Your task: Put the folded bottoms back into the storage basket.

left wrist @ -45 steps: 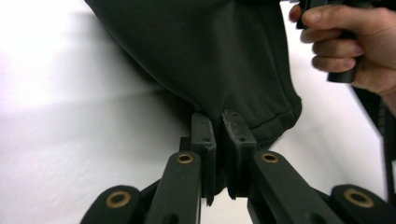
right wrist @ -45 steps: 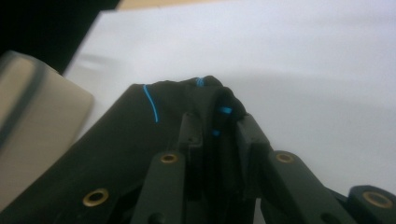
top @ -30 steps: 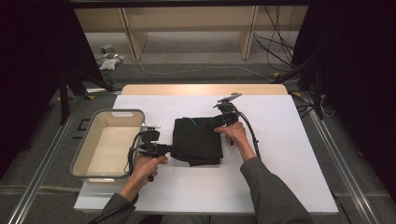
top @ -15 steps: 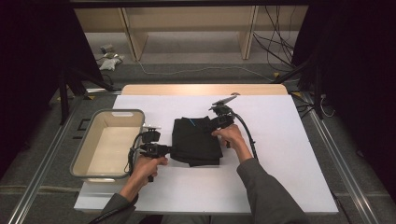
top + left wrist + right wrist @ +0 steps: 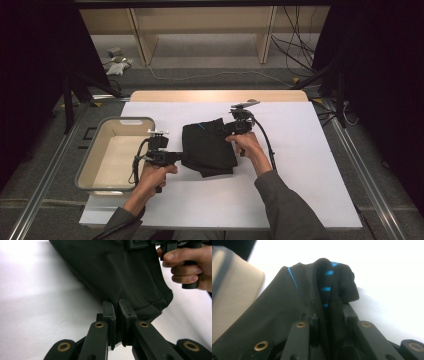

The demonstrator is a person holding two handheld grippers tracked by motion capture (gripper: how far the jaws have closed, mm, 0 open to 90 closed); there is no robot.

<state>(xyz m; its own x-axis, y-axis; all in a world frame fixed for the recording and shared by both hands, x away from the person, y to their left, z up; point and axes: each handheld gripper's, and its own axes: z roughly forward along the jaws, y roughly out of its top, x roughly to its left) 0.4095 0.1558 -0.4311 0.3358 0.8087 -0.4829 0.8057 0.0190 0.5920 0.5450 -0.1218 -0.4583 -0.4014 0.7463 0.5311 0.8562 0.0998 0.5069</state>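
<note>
bin (image 5: pixel 95 150): left of the left gripper, nothing in it | left gripper (image 5: pixel 176 157): jaws pinched on the near-left edge of the black garment (image 5: pixel 207 147) | right gripper (image 5: pixel 226 129): jaws just closed, clamping the far-right corner with blue stripes | progress: garment folded, gripped both sides; lifting to bin is left

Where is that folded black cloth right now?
In the high view the folded black cloth lies mid-table on the white sheet, right of the beige tub, pinched between left gripper and right gripper.

Black garment (image 5: pixel 207 147) with blue stripes; beige bin (image 5: pixel 95 155); white table (image 5: pixel 300 165)
</note>
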